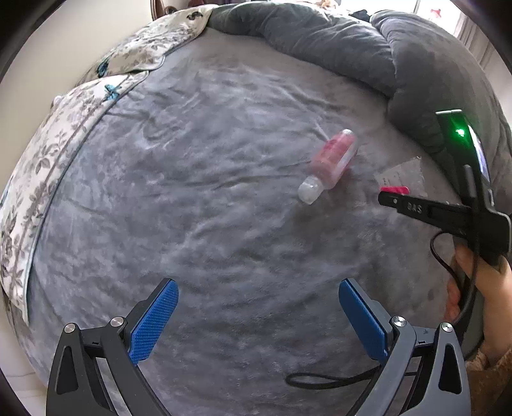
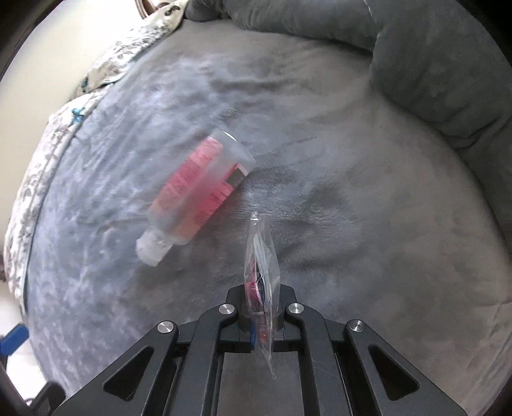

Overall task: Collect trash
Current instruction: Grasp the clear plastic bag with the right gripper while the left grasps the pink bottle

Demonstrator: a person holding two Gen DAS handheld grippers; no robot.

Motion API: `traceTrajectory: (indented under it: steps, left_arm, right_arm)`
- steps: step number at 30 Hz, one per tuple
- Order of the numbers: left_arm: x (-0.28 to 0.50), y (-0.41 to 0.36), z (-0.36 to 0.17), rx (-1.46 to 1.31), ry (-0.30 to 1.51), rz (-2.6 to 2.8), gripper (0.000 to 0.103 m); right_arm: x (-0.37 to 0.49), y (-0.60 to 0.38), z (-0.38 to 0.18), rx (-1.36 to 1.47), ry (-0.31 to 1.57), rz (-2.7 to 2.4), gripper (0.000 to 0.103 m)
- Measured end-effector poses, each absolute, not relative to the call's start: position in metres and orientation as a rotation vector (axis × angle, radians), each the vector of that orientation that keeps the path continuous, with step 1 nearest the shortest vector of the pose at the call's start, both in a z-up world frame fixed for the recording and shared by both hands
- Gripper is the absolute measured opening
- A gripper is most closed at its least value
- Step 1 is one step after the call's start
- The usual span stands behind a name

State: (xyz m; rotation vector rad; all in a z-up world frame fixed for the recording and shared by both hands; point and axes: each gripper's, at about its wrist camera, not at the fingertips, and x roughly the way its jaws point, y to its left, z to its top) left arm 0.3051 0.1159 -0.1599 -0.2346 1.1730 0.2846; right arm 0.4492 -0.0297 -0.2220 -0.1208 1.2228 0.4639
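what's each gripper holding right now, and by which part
The right gripper is shut on a clear plastic wrapper, pinching its lower half, the top sticking up free. The left gripper is open and holds nothing.

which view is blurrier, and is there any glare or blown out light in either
Right wrist view: blurrier, the bottle and grey blanket smeared, while the right gripper and its clear plastic wrapper stay sharp. Left wrist view: mostly crisp, bottle slightly soft; window at top right blown out white, and a green light flares. Both bend strongly at the edges.
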Motion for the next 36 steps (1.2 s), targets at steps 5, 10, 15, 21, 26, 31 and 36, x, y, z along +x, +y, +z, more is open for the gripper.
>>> traceTrajectory:
  steps: [5, 10, 15, 21, 26, 31, 36]
  left_arm:
    - [0.326, 0.107, -0.156, -0.2, 1.133, 0.258, 0.1]
    - [0.379, 0.093, -0.161, -0.142, 1.082, 0.187, 0.1]
    - [0.437, 0.085, -0.188, -0.07, 1.077, 0.166, 0.1]
    - [0.488, 0.079, -0.234, -0.081, 1.168, 0.135, 0.1]
    - [0.5, 0.076, -0.261, -0.081, 1.234, 0.144, 0.09]
    - [0.495, 0.075, -0.268, -0.046, 1.244, 0.154, 0.056]
    - [0.488, 0.077, -0.257, -0.075, 1.223, 0.131, 0.053]
  right_arm:
    - [0.447, -0.04, -0.203, -0.134, 1.191, 0.497, 0.003]
    - [0.442, -0.054, -0.196, -0.113, 1.193, 0.515, 0.003]
    - [0.439, -0.073, -0.197, -0.082, 1.214, 0.497, 0.003]
    - [0.433, -0.093, -0.2, -0.009, 1.235, 0.492, 0.003]
    - [0.428, -0.104, -0.202, 0.024, 1.246, 0.49, 0.003]
    - [0.427, -0.115, -0.204, 0.055, 1.258, 0.476, 0.003]
    - [0.425, -0.119, -0.207, 0.059, 1.267, 0.472, 0.003]
